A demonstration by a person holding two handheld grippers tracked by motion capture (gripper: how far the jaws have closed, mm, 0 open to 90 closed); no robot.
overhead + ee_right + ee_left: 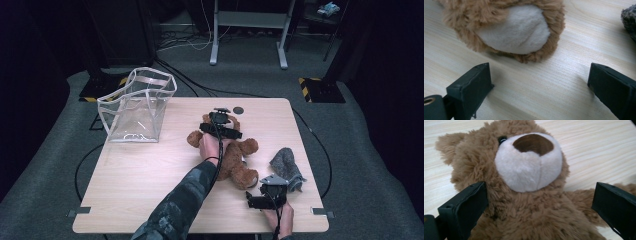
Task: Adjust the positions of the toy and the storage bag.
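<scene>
My left gripper (539, 202) has its jaws spread wide around the teddy bear's (524, 182) chest, gripping nothing. My right gripper (539, 90) gapes empty over the worktop (544, 95) near its paw.

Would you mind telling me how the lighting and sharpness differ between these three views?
High view: the table is lit while the surrounding room falls dark, and detail is soft. Left gripper view: the teddy bear fur is crisp, evenly lit, no glare. Right gripper view: the bear's paw casts a soft shadow on the wood, and the near jaws look slightly blurred.

One brown teddy bear (231, 152), one clear bag (137, 106), one grey cloth (286, 165), two claws.
</scene>
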